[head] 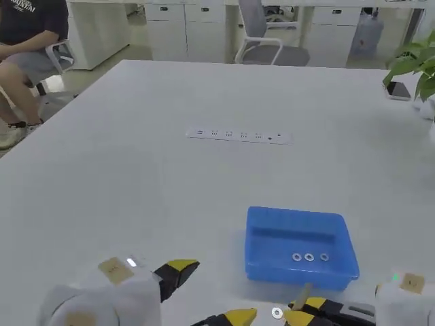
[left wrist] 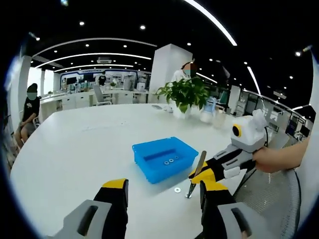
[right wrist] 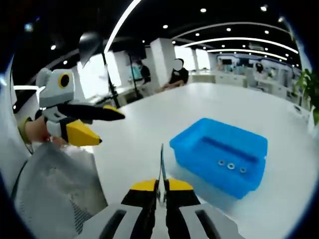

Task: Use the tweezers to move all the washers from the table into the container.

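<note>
1. Right gripper view: I see my right tongs (right wrist: 160, 188) clenched on slim metal tweezers (right wrist: 162, 159).
2. My left tongs (left wrist: 164, 191) hang released.
3. One small silver ring washer (left wrist: 177, 189) lies on the white worktop (left wrist: 89, 149), near the blue plastic container (left wrist: 155, 172), which holds three washers (left wrist: 171, 161).

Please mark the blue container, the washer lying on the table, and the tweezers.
blue plastic container (head: 302, 272): head view, front wall.
small metal washer (left wrist: 177, 189): left gripper view, its ring.
thin metal tweezers (right wrist: 162, 167): right gripper view, mid-blade.
</note>
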`<state>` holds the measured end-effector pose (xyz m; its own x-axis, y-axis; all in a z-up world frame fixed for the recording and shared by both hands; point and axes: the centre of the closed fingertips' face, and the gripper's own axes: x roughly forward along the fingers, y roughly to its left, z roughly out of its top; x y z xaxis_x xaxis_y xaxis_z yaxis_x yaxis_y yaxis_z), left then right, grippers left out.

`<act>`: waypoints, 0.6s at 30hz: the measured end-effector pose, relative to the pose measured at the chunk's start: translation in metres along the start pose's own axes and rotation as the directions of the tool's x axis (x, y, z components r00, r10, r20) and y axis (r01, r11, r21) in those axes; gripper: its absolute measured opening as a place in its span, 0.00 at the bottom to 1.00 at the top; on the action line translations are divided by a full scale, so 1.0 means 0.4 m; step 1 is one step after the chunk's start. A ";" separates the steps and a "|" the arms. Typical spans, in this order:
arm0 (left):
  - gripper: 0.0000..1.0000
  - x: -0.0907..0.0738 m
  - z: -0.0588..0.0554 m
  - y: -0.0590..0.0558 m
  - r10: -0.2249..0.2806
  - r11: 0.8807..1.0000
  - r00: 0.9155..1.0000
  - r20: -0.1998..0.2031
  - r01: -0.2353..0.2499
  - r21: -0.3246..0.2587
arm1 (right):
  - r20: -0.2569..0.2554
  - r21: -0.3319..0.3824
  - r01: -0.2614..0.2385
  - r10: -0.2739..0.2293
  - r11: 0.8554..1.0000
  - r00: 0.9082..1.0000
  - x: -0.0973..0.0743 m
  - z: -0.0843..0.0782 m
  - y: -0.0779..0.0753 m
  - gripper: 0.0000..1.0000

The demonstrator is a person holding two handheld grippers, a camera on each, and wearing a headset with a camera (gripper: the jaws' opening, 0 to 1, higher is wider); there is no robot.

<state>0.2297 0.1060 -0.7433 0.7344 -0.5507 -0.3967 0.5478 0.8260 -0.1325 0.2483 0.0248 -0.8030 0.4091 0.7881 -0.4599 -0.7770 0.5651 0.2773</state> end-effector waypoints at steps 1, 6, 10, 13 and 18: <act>0.59 -0.004 0.002 -0.003 0.007 1.000 1.000 0.015 -0.007 0.004 | 0.003 0.010 0.004 -0.004 1.000 1.000 -0.004 0.001 -0.005 0.03; 0.69 0.005 0.036 -0.038 -0.030 1.000 0.993 0.117 0.029 0.008 | 0.035 0.057 0.007 -0.009 0.998 0.999 -0.027 0.025 -0.022 0.03; 0.74 0.003 0.041 -0.037 -0.028 0.998 0.990 0.139 0.021 0.054 | 0.048 0.061 0.004 -0.007 0.998 0.999 -0.042 0.056 -0.033 0.03; 0.80 0.006 0.036 -0.024 -0.012 0.999 0.991 0.131 0.006 0.045 | 0.061 0.057 0.007 -0.010 0.998 0.998 -0.050 0.088 -0.045 0.03; 0.84 0.000 0.047 -0.014 0.018 0.998 0.988 0.155 -0.026 0.054 | 0.078 0.031 0.015 -0.018 0.999 0.997 -0.055 0.144 -0.063 0.03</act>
<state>0.2344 0.0992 -0.7256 0.7972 -0.5478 -0.2537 0.5490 0.8326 -0.0726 0.2863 0.0074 -0.7513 0.4588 0.7945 -0.3979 -0.7552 0.5846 0.2966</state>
